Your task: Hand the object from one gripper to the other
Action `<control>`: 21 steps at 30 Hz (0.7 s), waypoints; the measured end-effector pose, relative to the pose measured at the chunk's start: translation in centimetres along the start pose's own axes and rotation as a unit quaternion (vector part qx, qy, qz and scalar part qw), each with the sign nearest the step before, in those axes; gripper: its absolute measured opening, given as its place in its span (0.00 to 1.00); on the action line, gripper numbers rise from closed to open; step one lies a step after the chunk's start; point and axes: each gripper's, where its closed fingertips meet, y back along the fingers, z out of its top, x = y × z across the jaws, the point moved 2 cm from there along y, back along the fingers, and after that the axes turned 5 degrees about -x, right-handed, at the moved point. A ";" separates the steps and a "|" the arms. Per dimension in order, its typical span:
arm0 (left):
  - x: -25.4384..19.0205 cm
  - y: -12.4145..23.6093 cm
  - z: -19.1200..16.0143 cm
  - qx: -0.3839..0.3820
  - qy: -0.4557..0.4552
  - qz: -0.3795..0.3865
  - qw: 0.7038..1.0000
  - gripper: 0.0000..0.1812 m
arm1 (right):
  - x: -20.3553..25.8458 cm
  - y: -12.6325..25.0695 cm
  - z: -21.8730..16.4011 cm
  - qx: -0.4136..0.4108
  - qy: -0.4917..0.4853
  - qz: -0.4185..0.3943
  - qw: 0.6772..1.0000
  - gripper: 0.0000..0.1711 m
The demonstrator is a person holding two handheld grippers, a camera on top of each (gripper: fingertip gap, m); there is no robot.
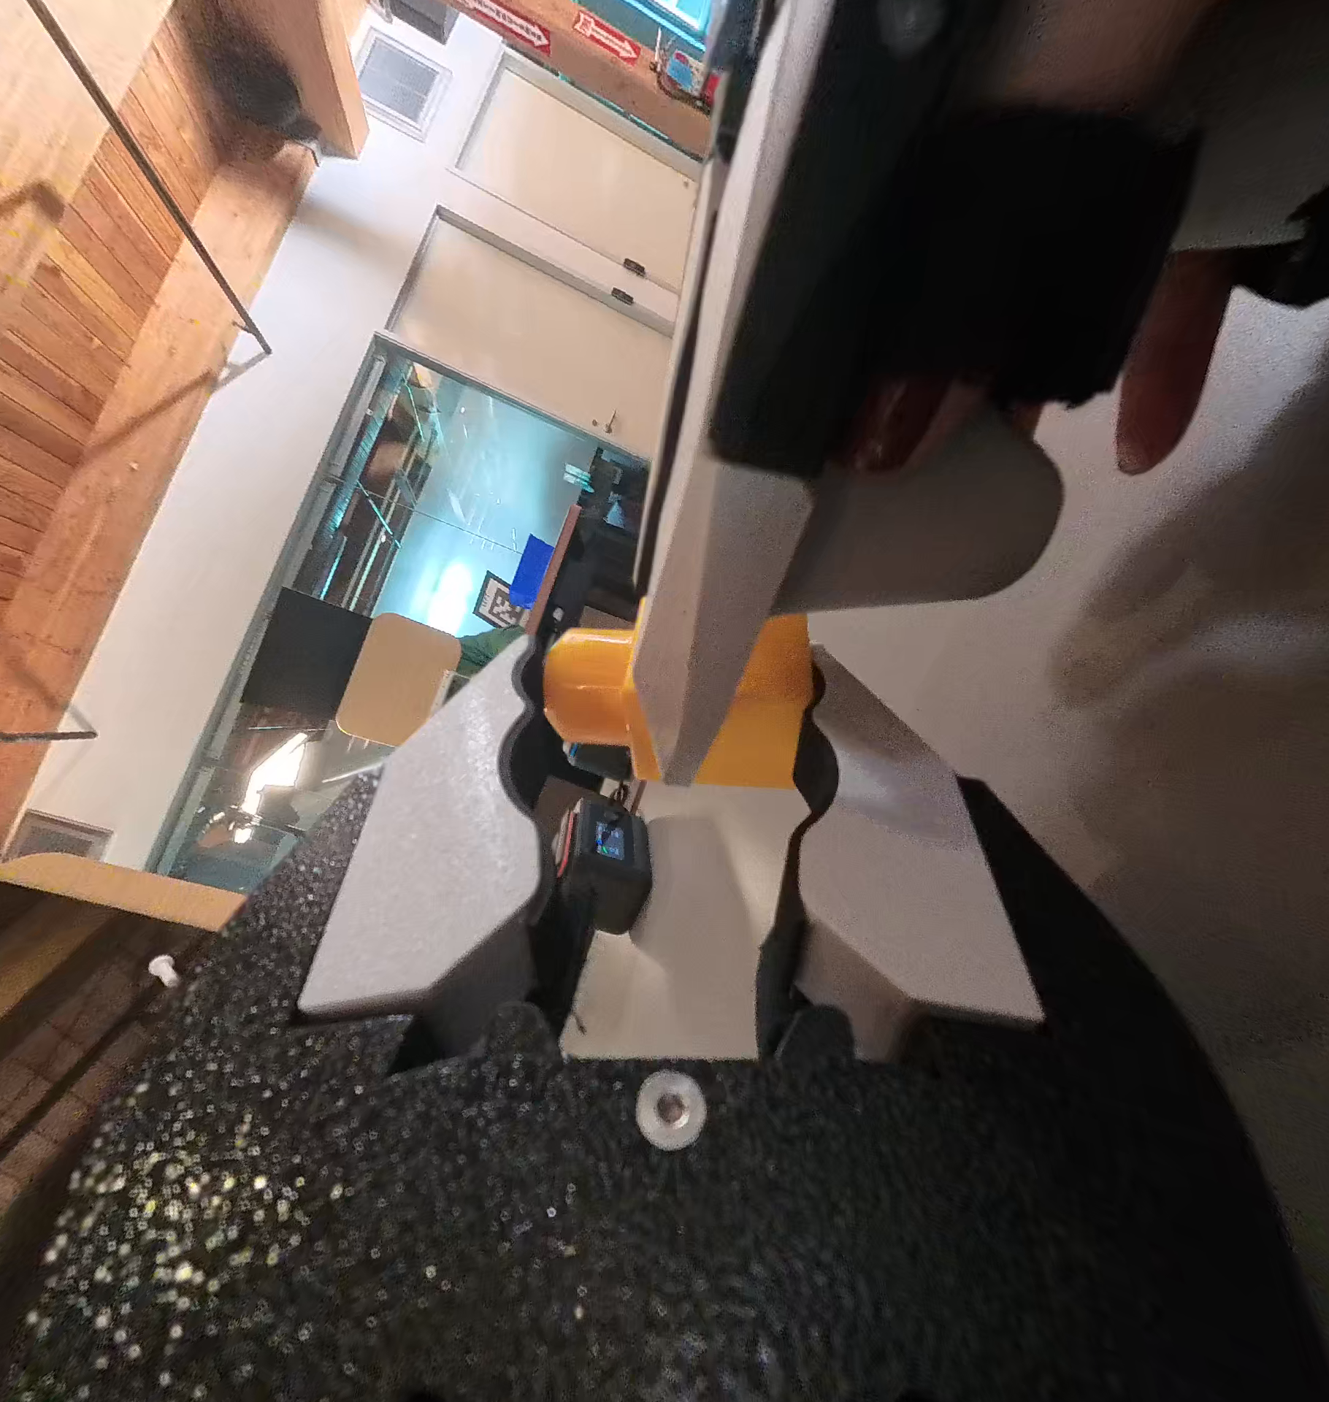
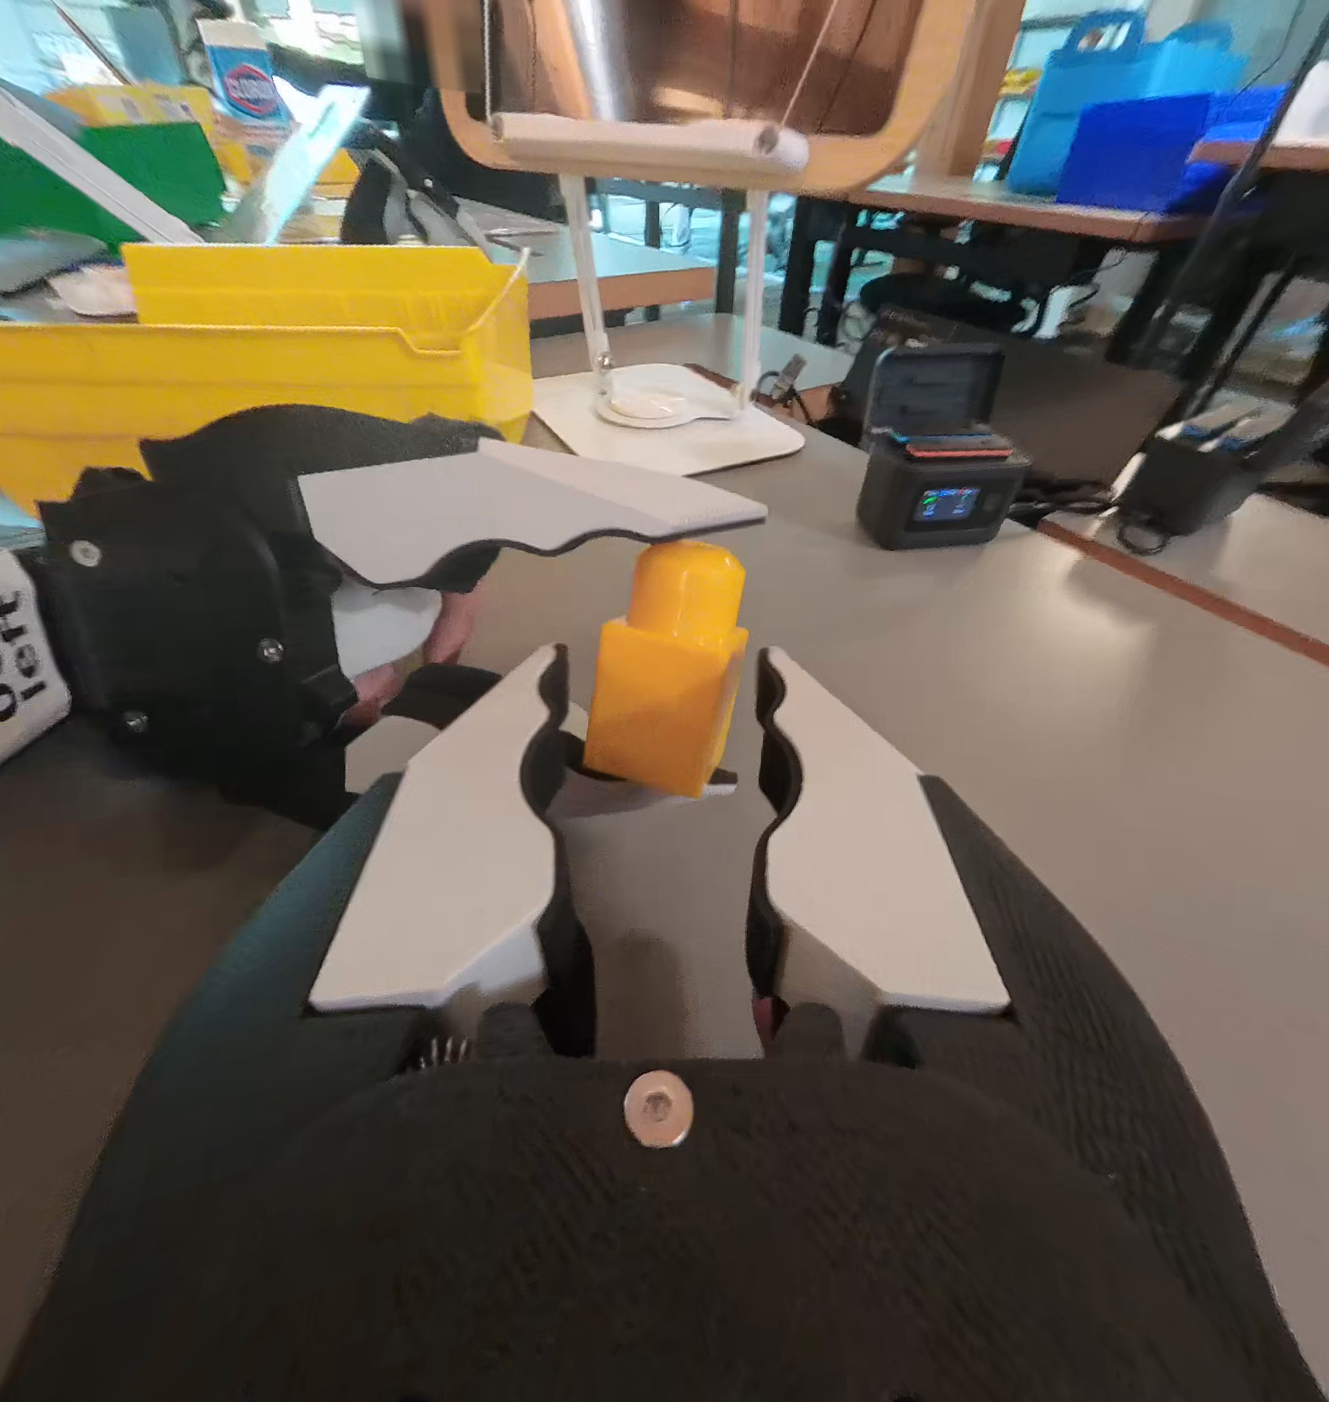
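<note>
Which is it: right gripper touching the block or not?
Apart. Right wrist view shows gaps between the block and both right gripper fingers.

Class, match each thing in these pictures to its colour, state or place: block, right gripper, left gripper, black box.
Things:
1 block
2 right gripper
3 left gripper
4 black box

Descriptions:
a open
b shut on the block
c yellow
d on the table, lid up

Pairs: 1-c; 2-a; 3-b; 4-d
</note>
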 end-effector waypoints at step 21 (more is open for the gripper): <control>1.2 2.8 3.8 -0.213 0.178 -0.044 0.960 0.37 | 2.5 2.6 2.4 -0.055 -0.372 0.323 0.868 0.20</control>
